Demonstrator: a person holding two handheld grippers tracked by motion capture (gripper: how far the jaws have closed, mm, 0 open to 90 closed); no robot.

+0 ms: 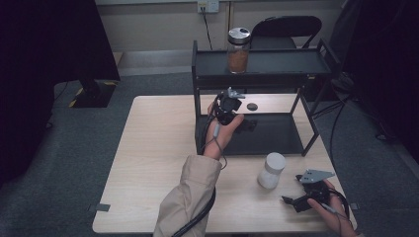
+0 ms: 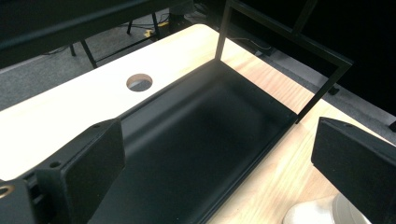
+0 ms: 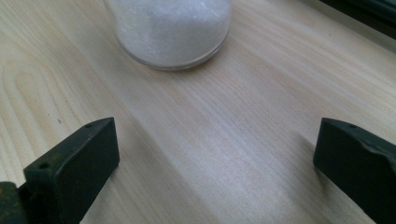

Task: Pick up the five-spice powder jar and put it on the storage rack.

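The right hand-held gripper (image 1: pixel 296 201) rests low on the pale wooden surface (image 1: pixel 158 148), jaws spread wide and empty, aimed at the clear glass jar of white powder with a white lid (image 1: pixel 271 170), which stands upright just ahead of it, near the front edge of the black two-tier metal rack (image 1: pixel 301 148). The step in hand looks like the approach to that jar: it would go best with the jaws kept level, slid forward until the round body sits squarely between them, and closed on the glass below the lid so the jar does not tip. The left hand-held gripper (image 1: pixel 245 124), also spread and holding nothing, hovers over the rack's lower tray. The high view shows the second clear jar of orange-brown contents with a metal lid (image 1: pixel 238 51) on the top shelf; the right gripper view gives the white jar's base (image 3: pixel 173 32) centred ahead; the left gripper view shows the bare lower tray (image 2: pixel 196 140) and a round hole (image 2: pixel 139 82) in the surface.
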